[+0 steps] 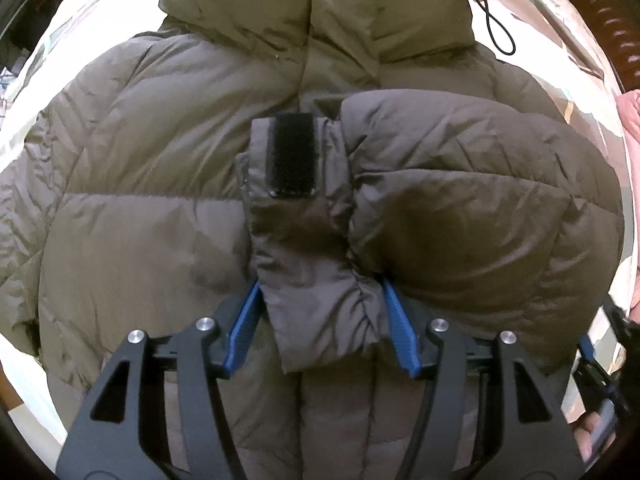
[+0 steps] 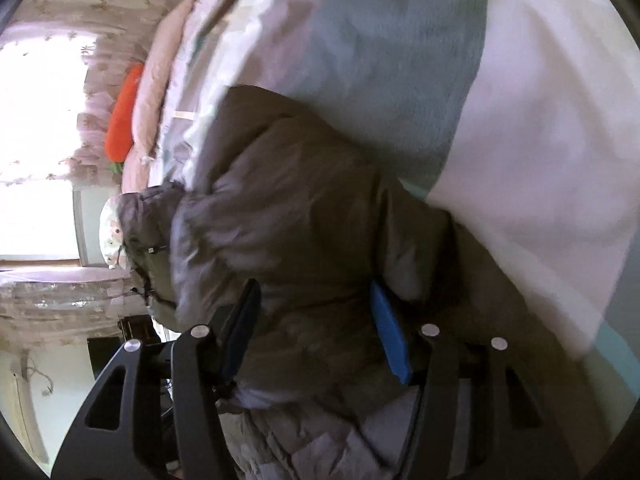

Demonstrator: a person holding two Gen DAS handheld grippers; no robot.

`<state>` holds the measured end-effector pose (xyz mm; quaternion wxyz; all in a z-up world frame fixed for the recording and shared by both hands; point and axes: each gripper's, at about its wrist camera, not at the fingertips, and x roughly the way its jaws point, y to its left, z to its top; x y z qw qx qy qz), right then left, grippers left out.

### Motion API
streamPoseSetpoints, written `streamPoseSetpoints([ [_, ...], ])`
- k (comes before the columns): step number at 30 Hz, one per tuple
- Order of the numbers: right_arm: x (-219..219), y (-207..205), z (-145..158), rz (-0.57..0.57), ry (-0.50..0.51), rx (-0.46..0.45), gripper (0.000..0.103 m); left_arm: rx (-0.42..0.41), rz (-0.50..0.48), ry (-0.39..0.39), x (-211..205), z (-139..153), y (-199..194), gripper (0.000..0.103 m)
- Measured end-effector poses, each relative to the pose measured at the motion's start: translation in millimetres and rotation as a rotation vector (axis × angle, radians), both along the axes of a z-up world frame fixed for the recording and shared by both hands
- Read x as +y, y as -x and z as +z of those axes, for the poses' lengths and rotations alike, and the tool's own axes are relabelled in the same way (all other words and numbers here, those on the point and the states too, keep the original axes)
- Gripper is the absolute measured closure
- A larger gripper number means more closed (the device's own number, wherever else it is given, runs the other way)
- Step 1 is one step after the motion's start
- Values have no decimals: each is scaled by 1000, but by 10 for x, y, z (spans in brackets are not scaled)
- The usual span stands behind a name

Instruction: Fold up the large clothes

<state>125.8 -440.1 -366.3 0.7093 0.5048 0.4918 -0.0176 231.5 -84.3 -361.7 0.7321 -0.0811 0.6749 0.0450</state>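
An olive-brown puffer jacket [image 1: 152, 184] lies spread on a bed, its hood [image 1: 320, 8] at the top. One sleeve [image 1: 472, 208] is folded across the body. Its cuff [image 1: 304, 256], with a black velcro strip [image 1: 292, 156], lies between the blue fingers [image 1: 394, 312] of my left gripper [image 1: 320, 292], whose jaws stand wide apart around it. In the blurred right wrist view my right gripper [image 2: 316, 300] has jacket fabric [image 2: 288, 216] bunched between its widely spread fingers [image 2: 386, 320]. The right gripper also shows at the left wrist view's right edge [image 1: 600, 376].
The bed cover [image 2: 540, 128] is pale with grey-blue and lilac panels. A pink quilt [image 2: 160, 80] and an orange carrot-shaped pillow [image 2: 124, 112] lie at the bed's far side by a curtained window [image 2: 36, 92]. A black drawstring with toggle [image 1: 488, 12] hangs from the hood.
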Motion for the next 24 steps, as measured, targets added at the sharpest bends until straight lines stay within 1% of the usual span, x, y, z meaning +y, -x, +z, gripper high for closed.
streamPoseSetpoints([
  [1, 7, 19, 68, -25, 10, -17, 43, -1, -2, -2, 14, -4, 1, 39],
  [2, 40, 138, 103, -47, 12, -31, 40, 1, 0, -5, 15, -7, -8, 39],
  [3, 59, 199, 83, -51, 8, -28, 33, 3, 1, -5, 7, -16, -31, 38],
  [5, 118, 290, -82, -37, -15, 14, 33, 6, 0, -12, -19, -24, -57, 38],
  [6, 108, 351, -207, -39, -26, 41, 34, 7, -5, -19, -44, -21, -60, 38],
  [7, 55, 441, -287, -57, -41, 40, 41, 6, -12, -27, -64, -7, -80, 38],
  [8, 6, 491, -292, -65, -43, 37, 44, 2, -17, -32, -79, -4, -90, 38],
  [9, -59, 576, -286, -68, -23, 47, 50, -1, -21, -36, -93, 4, -76, 38],
  [11, -166, 748, -262, -70, 10, 51, 50, -3, -28, -38, -97, 32, -63, 38],
  [14, -188, 858, -229, -84, -5, 82, 50, -6, -21, -32, -103, 71, -58, 38],
  [15, -160, 846, -164, -80, 9, 86, 44, -15, -17, -28, -139, 60, -40, 38],
  [16, -134, 833, -85, -74, 25, 74, 34, -31, -14, -29, -138, 120, -22, 37],
  [17, -83, 768, 29, -65, 46, 40, 31, -40, -12, -39, -164, 106, -1, 35],
  [18, -23, 723, 126, -52, 57, 10, 31, -44, -12, -52, -161, 126, 16, 32],
  [20, 129, 499, 284, 10, 89, -46, 31, -36, -4, -51, -137, 104, 38, 28],
  [23, 356, 173, 337, 82, 122, -83, 31, -19, 34, 0, -53, 56, 51, 26],
  [24, 440, 69, 304, 117, 149, -70, 31, -18, 45, 17, -29, 56, 53, 26],
])
